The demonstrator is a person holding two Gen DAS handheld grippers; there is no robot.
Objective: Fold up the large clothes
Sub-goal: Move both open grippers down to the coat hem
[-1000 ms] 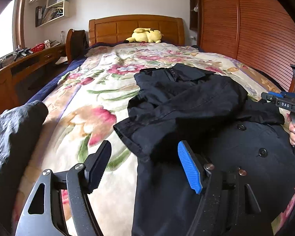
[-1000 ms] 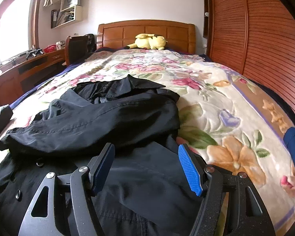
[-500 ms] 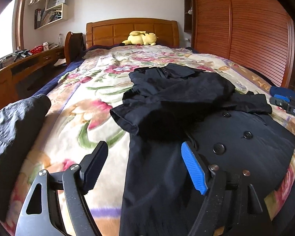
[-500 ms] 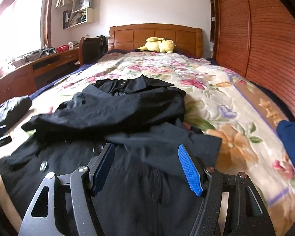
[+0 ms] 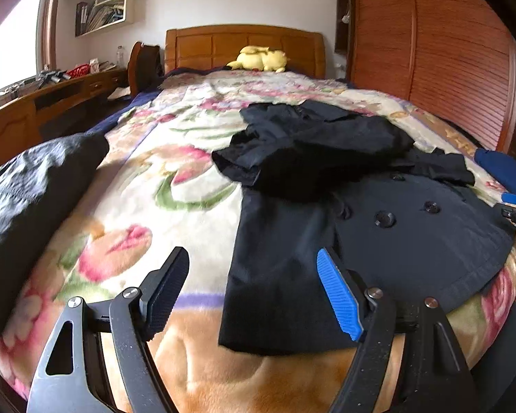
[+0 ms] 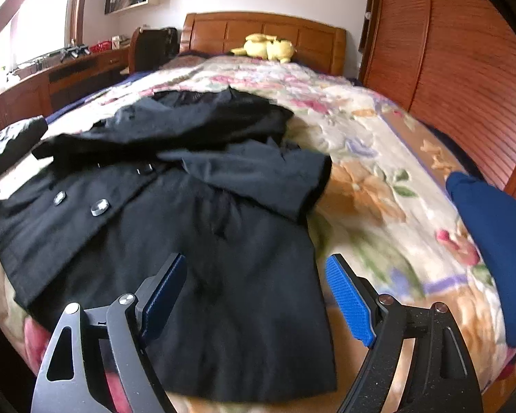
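The bed (image 5: 196,186) with its flowered blanket fills both views, wooden headboard (image 5: 244,46) at the top centre and a slatted wooden wall (image 5: 440,69) down the right side. Spread across it lies the black coat (image 5: 326,206), buttons up, sleeves folded in over the chest; in the left wrist view it takes the centre and right, its hem reaching the lower middle of the frame, and in the right wrist view it covers the centre and left (image 6: 196,227). A dark garment (image 5: 27,192) is bunched at the left edge, a blue cloth (image 6: 492,241) at the right edge. A yellow plush toy (image 5: 259,62) sits against the headboard. Left gripper (image 5: 254,292) low in its frame, jaws apart, nothing between them, above the coat's left hem edge. Right gripper (image 6: 256,296) low too, jaws opening, empty, over the coat's lower right part. Two large buttons (image 6: 99,206) glint at left.
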